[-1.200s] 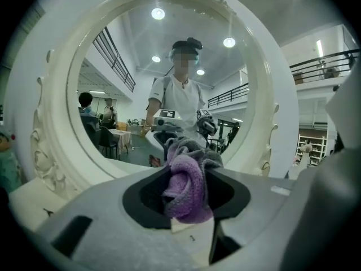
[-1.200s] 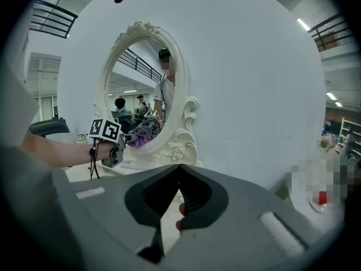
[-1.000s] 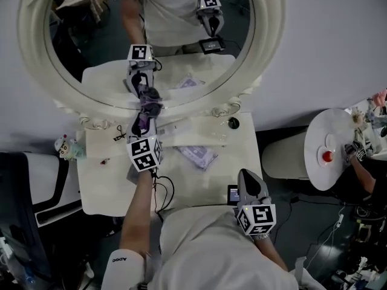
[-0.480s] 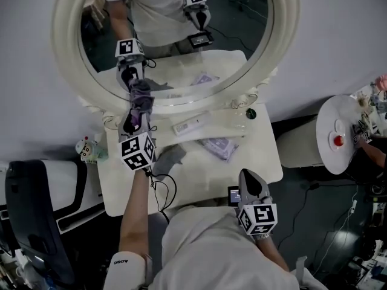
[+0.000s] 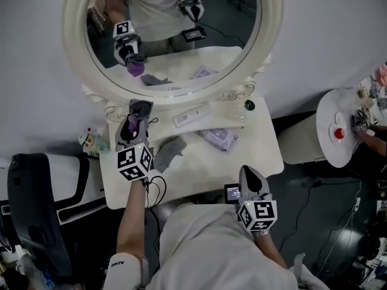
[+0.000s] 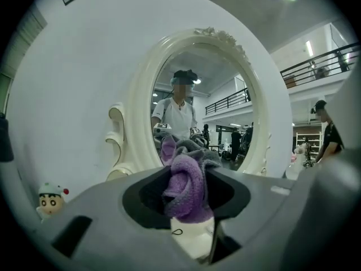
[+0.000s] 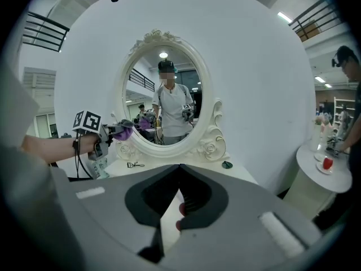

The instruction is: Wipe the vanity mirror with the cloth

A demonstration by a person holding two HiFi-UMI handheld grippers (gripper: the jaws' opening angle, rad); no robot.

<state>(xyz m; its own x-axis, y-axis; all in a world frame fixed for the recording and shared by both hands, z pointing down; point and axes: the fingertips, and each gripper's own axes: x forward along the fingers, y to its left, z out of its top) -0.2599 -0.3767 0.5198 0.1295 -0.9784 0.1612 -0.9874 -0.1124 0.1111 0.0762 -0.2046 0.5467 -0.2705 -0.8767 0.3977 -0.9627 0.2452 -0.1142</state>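
The oval vanity mirror (image 5: 175, 23) in a white carved frame stands at the back of the white dressing table (image 5: 254, 153). My left gripper (image 5: 136, 115) is shut on a bunched purple and grey cloth (image 5: 141, 108), held just in front of the frame's lower left, off the glass. In the left gripper view the cloth (image 6: 185, 189) fills the jaws, with the mirror (image 6: 197, 112) straight ahead. My right gripper (image 5: 249, 179) hangs shut with nothing in it, at the table's front right edge. From the right gripper view, the left gripper (image 7: 115, 131) is at the mirror's (image 7: 163, 103) lower left.
On the table lie a grey cloth (image 5: 168, 151), a purple packet (image 5: 217, 139), a white box (image 5: 192, 115) and a small dark green thing (image 5: 250, 105). A small toy figure (image 5: 89, 141) sits at the left edge. A round side table (image 5: 329, 122) stands right, a black chair (image 5: 30, 210) left.
The left gripper has drawn back from the mirror's lower edge toward me with the cloth still in it. The right gripper has stayed put.
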